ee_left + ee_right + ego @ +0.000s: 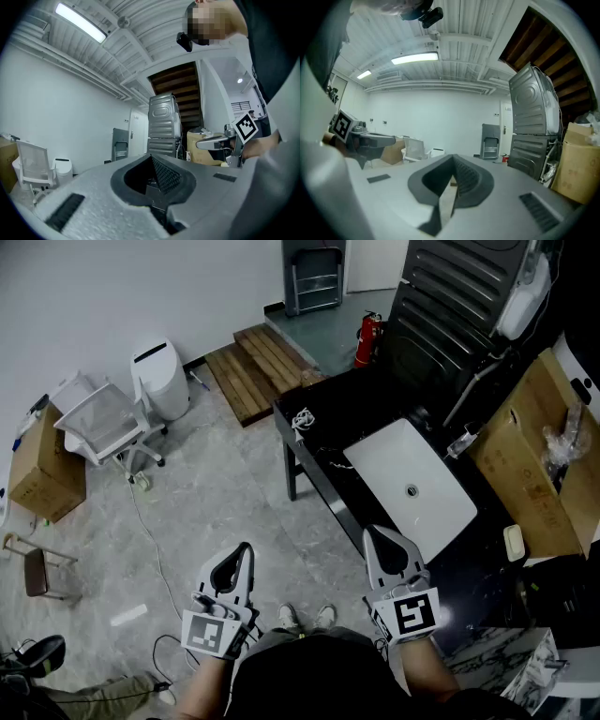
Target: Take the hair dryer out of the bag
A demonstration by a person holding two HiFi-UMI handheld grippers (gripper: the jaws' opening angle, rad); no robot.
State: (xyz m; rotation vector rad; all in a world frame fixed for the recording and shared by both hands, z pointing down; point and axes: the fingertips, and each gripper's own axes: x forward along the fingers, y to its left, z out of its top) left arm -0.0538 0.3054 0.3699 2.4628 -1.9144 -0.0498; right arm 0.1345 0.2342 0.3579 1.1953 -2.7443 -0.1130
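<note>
No hair dryer shows in any view. A clear plastic bag (pixel 565 444) sticks out of an open cardboard box (pixel 525 470) at the right of the black counter (pixel 352 409). My left gripper (pixel 246 549) is held low at the bottom, over the floor, with its jaws shut and empty. My right gripper (pixel 371 534) hovers beside it at the counter's near edge, also shut on nothing. In the left gripper view the jaws (pixel 152 159) meet at the tip, and the right gripper (pixel 208 143) is at the right. The right gripper view shows closed jaws (pixel 452 160).
A white basin (pixel 412 488) is sunk into the counter, and a white cable (pixel 302 418) lies at its far end. A white chair (pixel 103 423), a white bin (pixel 159 381), a wooden pallet (pixel 262 367), a red fire extinguisher (pixel 366 338) and another cardboard box (pixel 42 465) stand around.
</note>
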